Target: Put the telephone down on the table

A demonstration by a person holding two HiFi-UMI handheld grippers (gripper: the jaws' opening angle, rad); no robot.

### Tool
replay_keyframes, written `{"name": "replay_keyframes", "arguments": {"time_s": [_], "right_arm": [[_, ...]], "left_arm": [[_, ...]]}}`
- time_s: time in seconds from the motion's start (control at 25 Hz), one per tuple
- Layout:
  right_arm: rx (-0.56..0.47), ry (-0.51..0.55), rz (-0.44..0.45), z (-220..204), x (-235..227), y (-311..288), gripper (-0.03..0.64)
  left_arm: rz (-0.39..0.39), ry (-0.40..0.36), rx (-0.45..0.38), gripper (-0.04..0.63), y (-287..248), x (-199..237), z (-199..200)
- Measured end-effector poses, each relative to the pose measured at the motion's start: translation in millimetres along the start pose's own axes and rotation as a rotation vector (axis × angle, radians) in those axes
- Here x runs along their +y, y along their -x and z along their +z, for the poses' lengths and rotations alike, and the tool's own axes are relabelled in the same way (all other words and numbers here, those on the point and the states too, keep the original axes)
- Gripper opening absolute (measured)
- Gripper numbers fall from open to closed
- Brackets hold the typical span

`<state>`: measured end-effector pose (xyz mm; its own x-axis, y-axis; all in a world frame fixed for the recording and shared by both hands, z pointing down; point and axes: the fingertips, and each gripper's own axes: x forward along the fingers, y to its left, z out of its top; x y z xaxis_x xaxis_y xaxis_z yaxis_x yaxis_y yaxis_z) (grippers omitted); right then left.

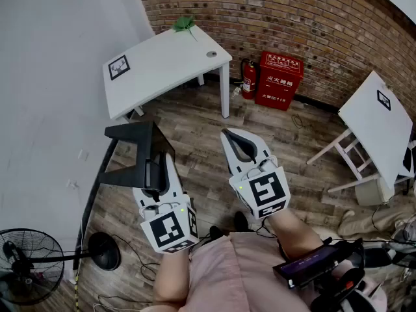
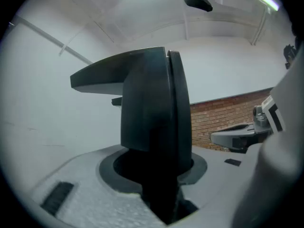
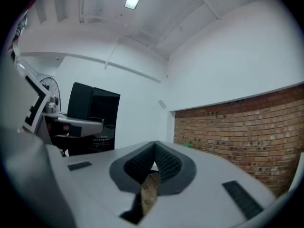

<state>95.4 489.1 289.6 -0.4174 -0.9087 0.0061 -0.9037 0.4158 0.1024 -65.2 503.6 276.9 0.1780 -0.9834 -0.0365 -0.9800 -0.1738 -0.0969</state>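
— Brick wall behind, wooden floor below, white table standing ahead. Is the telephone down on it?

— Not yet. The left gripper clamps the black telephone in the air over the floor, well apart from the table's near edge. The right gripper is closed, with nothing inside. I think carrying and placing both remain.

**Counting the things in the room**

Two grippers are showing: left gripper, right gripper. One telephone is showing. Two tables are standing: far table, right table. One fire extinguisher, one red box and one fan are standing.
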Motion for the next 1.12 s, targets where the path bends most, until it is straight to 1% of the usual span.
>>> {"name": "replay_keyframes", "arguments": {"time_s": [0.12, 0.28, 0.44, 0.56, 0.64, 0.72, 0.76, 0.84, 0.88, 1.0, 1.12], "right_arm": [[0.004, 0.004, -0.009, 2.9, 1.1, 1.0, 0.003], [-0.006, 0.005, 0.007, 1.0, 3.9, 1.6, 0.003], [-0.003, -0.005, 0.010, 1.1, 5.2, 2.8, 0.003], [-0.005, -0.027, 0.022, -1.2, 4.2, 2.7, 0.005], [-0.012, -0.054, 0.042, -1.6, 3.8, 2.5, 0.006], [-0.018, -0.087, 0.080, 0.1, 3.5, 1.4, 0.017], [-0.025, -0.106, 0.108, 2.5, 3.5, 0.5, 0.060], [-0.049, -0.140, 0.175, 10.6, 4.5, -1.5, 0.108], [-0.061, -0.153, 0.214, 15.7, 5.9, -2.5, 0.136], [-0.098, -0.207, 0.368, 35.0, 14.0, -3.4, 0.202], [-0.142, -0.253, 0.545, 57.3, 22.1, -1.4, 0.223]], "left_arm": [[-0.004, 0.001, 0.002, 0.164, 1.5, 0.6, -0.8], [-0.008, 0.013, 0.007, 0.164, 2.5, -1.2, -2.5], [-0.017, 0.008, 0.016, 0.164, 2.5, -3.9, -5.3], [-0.052, 0.028, 0.028, 0.164, 0.2, -8.2, -8.3], [-0.098, 0.056, 0.041, 0.164, -1.4, -13.3, -11.7], [-0.163, 0.097, 0.053, 0.163, -3.6, -19.8, -14.5], [-0.204, 0.124, 0.057, 0.163, -5.3, -23.2, -15.0], [-0.302, 0.168, 0.063, 0.163, -8.8, -28.9, -13.7], [-0.358, 0.177, 0.065, 0.163, -10.0, -31.0, -12.3], [-0.542, 0.179, 0.081, 0.161, -11.2, -37.5, -6.1], [-0.719, 0.185, 0.078, 0.163, -8.1, -48.0, 7.2]]}}
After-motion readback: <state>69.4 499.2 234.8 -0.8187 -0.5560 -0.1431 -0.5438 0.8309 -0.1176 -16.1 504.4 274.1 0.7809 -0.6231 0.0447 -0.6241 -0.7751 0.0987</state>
